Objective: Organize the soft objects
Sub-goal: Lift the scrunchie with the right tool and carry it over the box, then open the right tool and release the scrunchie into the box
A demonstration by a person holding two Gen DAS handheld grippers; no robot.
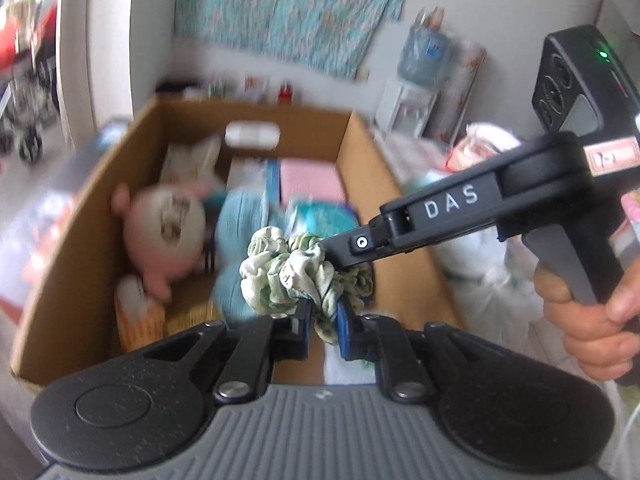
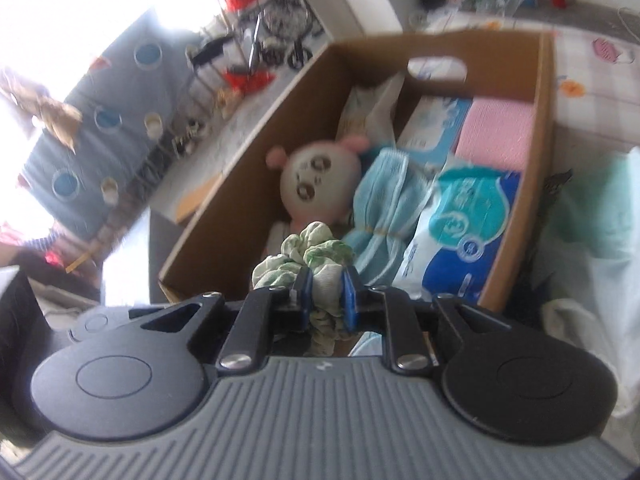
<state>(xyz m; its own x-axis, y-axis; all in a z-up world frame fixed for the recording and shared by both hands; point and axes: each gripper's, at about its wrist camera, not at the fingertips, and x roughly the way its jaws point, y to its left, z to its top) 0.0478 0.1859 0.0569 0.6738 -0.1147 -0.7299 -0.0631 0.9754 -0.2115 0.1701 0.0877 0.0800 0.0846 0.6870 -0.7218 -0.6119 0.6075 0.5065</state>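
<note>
Both tongs, left (image 1: 323, 322) and right (image 2: 327, 300), are clenched on one green-white scrunchie (image 1: 292, 276), held over the cardboard box (image 1: 72, 240) at the plush doll's (image 1: 164, 232) four o'clock.

The crumpled green-and-white ribbed cloth bundle (image 1: 288, 276) is looking soft and matt. The brown cardboard box (image 2: 256, 152) is showing dull paper walls, and the blue plastic tissue pack (image 2: 460, 236) is shining glossy.

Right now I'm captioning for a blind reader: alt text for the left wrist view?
Both grippers, left gripper and right gripper, pinch one crumpled green-and-white cloth over an open cardboard box holding a pink-eared plush toy.
</note>
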